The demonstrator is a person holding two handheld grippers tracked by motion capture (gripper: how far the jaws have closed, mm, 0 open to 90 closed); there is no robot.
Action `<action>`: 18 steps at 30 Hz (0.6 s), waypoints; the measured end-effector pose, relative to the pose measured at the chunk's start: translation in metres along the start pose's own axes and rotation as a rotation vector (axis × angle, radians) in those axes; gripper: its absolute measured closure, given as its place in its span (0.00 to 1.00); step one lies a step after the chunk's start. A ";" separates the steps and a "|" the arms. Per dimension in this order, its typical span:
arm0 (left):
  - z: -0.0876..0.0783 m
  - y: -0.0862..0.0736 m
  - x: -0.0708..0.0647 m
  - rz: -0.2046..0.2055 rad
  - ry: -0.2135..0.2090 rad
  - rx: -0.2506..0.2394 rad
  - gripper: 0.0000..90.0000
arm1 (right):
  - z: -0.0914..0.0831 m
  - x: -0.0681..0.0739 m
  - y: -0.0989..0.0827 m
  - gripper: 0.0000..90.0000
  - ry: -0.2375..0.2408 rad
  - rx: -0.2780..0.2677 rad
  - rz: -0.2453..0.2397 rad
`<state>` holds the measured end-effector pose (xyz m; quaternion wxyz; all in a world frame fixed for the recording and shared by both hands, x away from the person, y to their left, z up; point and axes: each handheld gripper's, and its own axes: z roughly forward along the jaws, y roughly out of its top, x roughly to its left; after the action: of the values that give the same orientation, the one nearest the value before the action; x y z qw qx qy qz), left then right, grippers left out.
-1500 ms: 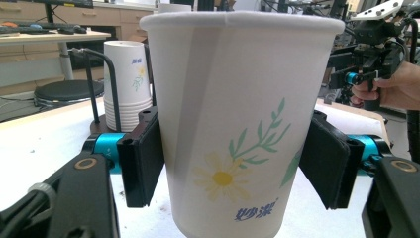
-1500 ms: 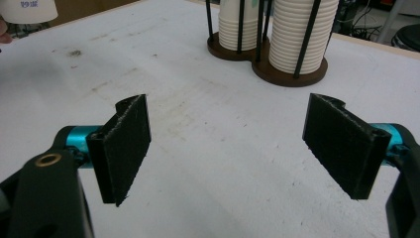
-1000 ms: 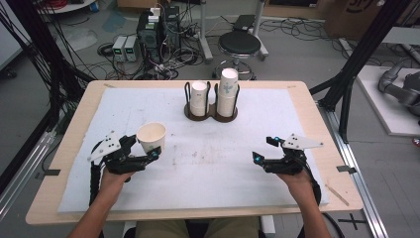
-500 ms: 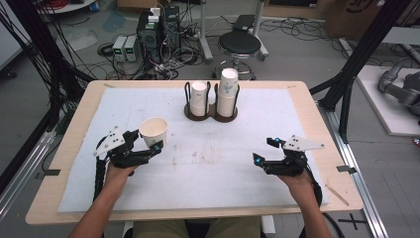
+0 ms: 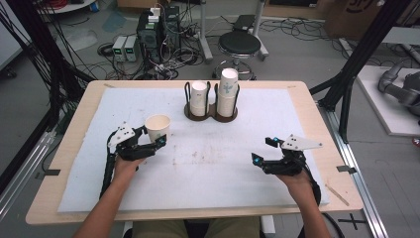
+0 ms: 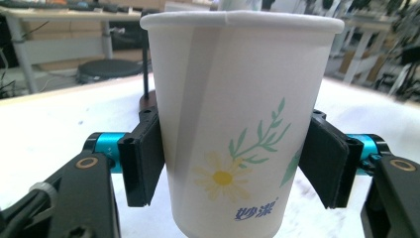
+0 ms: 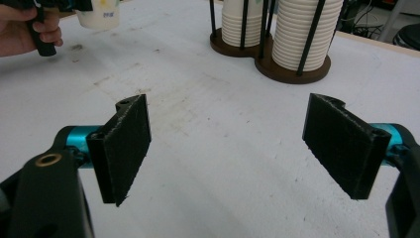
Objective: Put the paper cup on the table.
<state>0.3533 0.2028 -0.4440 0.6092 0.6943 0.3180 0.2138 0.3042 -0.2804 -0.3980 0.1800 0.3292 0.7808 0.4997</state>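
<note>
While the person's forearms come in over the near edge of the table point(image 5: 74, 148), each hand carries a hand-held gripper above the white mat point(image 5: 223, 183) that covers most of the top. Toward the near right corner, the right hand-held gripper point(image 5: 261, 159) hovers with its jaws spread wide and nothing between them; its own view shows bare, smudged mat between the black pads point(image 7: 126, 144). Toward the left edge and a little farther in, the left hand-held gripper point(image 5: 154, 143) is clamped on a paper cup point(image 5: 158, 126), one pad on each side of the wall. That cup stands upright, mouth up, with a daisy and green sprig printed on it. Near the middle of the far edge stands a dark two-ring cup holder point(image 5: 212, 111) with a stack of white cups point(image 5: 228, 91) in each ring.
</note>
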 end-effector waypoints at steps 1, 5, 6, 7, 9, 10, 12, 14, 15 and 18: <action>0.001 -0.001 0.000 0.004 0.005 0.013 0.36 | 0.000 0.000 0.000 0.22 0.001 0.001 0.002; 0.005 -0.004 -0.001 0.015 0.030 0.072 0.36 | 0.000 0.001 0.000 0.22 -0.001 0.002 -0.003; 0.006 -0.005 -0.001 0.017 0.035 0.088 0.36 | 0.000 0.000 0.000 0.22 0.000 -0.002 -0.008; 0.007 -0.006 0.000 0.014 0.041 0.103 0.36 | 0.000 0.001 0.001 0.22 0.000 -0.003 -0.009; 0.009 -0.007 -0.001 0.012 0.053 0.125 0.36 | 0.000 0.001 0.001 0.22 0.003 0.000 -0.004; 0.009 -0.007 -0.001 0.007 0.066 0.128 0.36 | 0.000 0.001 0.001 0.22 0.004 0.001 -0.004; 0.010 -0.006 -0.002 0.005 0.080 0.150 0.36 | 0.000 0.001 0.000 0.22 0.006 0.003 -0.005; 0.014 -0.006 -0.003 0.025 0.095 0.215 0.36 | 0.000 0.001 0.001 0.22 0.006 0.003 -0.004; 0.015 -0.005 -0.005 0.034 0.098 0.233 0.36 | 0.000 0.001 0.001 0.22 0.007 0.004 -0.004; 0.018 -0.005 -0.009 0.065 0.112 0.286 0.36 | 0.000 0.001 0.000 0.22 0.008 0.003 -0.003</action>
<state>0.3585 0.1844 -0.4513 0.4780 0.7709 0.3562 0.2243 0.3035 -0.2792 -0.3976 0.1771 0.3264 0.7828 0.4994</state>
